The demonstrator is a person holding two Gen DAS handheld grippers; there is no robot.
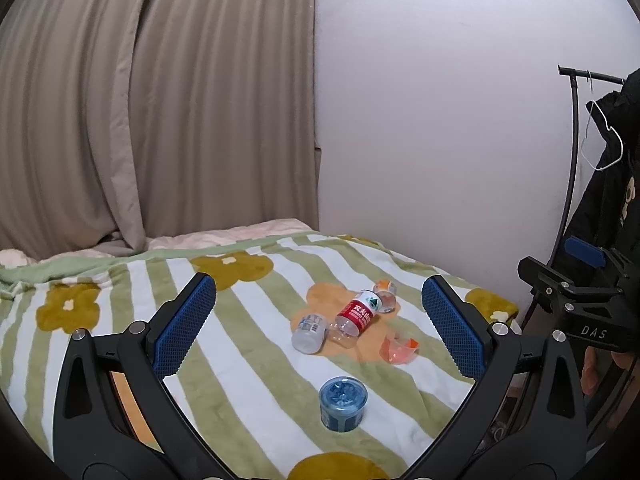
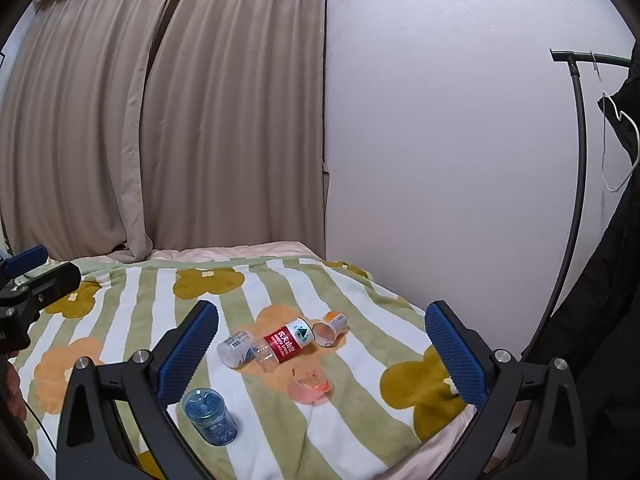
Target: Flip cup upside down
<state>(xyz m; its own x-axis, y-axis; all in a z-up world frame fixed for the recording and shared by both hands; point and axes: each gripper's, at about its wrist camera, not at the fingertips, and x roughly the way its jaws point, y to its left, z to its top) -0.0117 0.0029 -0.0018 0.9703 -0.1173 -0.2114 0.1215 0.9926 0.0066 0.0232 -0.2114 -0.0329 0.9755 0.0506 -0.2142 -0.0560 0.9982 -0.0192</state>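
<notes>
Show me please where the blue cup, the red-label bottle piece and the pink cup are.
blue cup (image 1: 343, 403), left wrist view, on its ridged top face.
red-label bottle piece (image 1: 359, 313), left wrist view, on the red label.
pink cup (image 2: 310, 389), right wrist view, on its clear pink side.

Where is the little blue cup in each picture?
Left wrist view: the blue cup stands low in the middle, between the open jaws, in front of the bottles.
Right wrist view: the blue cup sits lower left, just inside the left jaw.
Shared landmark: the red-labelled bottle lies on its side behind the cup in both views, on the striped flower blanket.
</notes>
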